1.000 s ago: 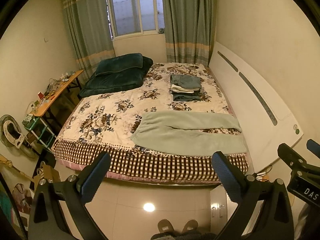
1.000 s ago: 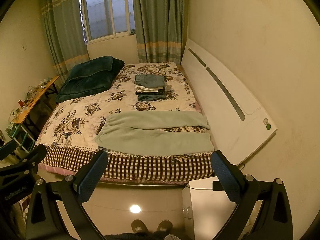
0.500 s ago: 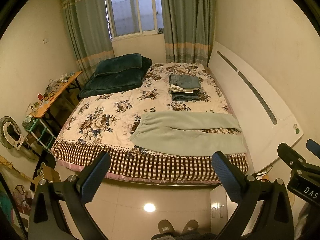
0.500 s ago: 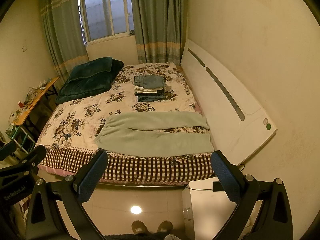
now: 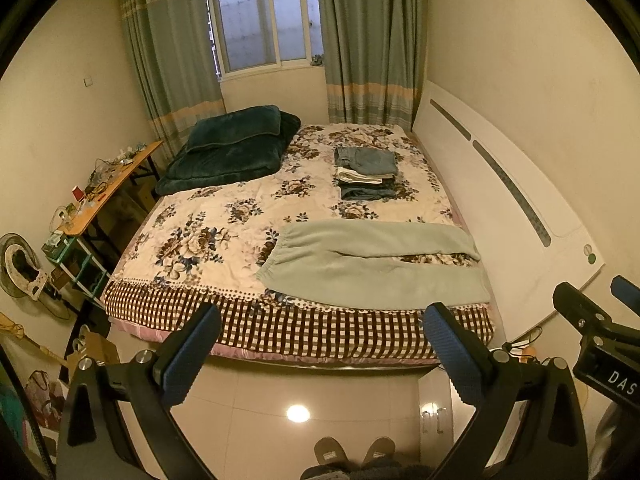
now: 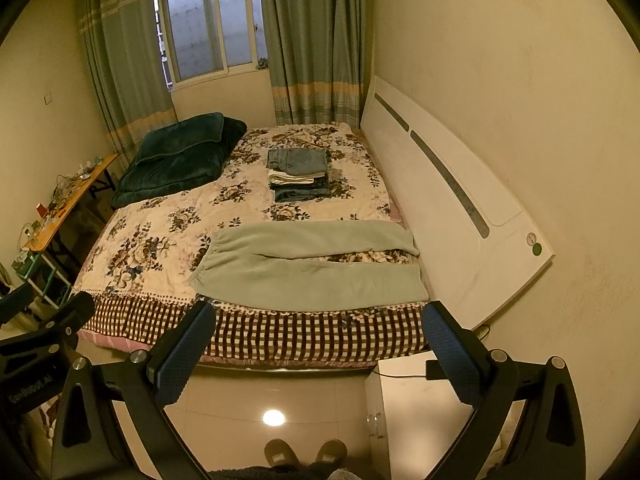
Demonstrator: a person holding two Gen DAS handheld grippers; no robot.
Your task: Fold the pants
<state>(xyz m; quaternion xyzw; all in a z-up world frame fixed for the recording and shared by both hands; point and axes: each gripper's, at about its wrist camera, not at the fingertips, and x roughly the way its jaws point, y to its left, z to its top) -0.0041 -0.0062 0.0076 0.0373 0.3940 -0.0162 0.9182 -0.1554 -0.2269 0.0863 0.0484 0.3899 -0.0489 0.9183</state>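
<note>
Left wrist view: pale green pants lie flat and unfolded near the bed's checked front edge, waistband at 9 o'clock, legs toward 3 o'clock; a pile of folded clothes sits at 12 o'clock from them; a dark blanket lies at 10 o'clock; left claw and right claw hang wide open, empty, above the tiled floor.

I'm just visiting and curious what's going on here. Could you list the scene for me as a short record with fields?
Place: bedroom, bed with floral cover
Pants: pale green pants spread flat near the bed's front edge, not yet folded
Nearby: stack of folded clothes behind the pants; dark green blanket at far left
Left claw: open, empty, short of the bed
Right claw: open, empty, short of the bed
</note>
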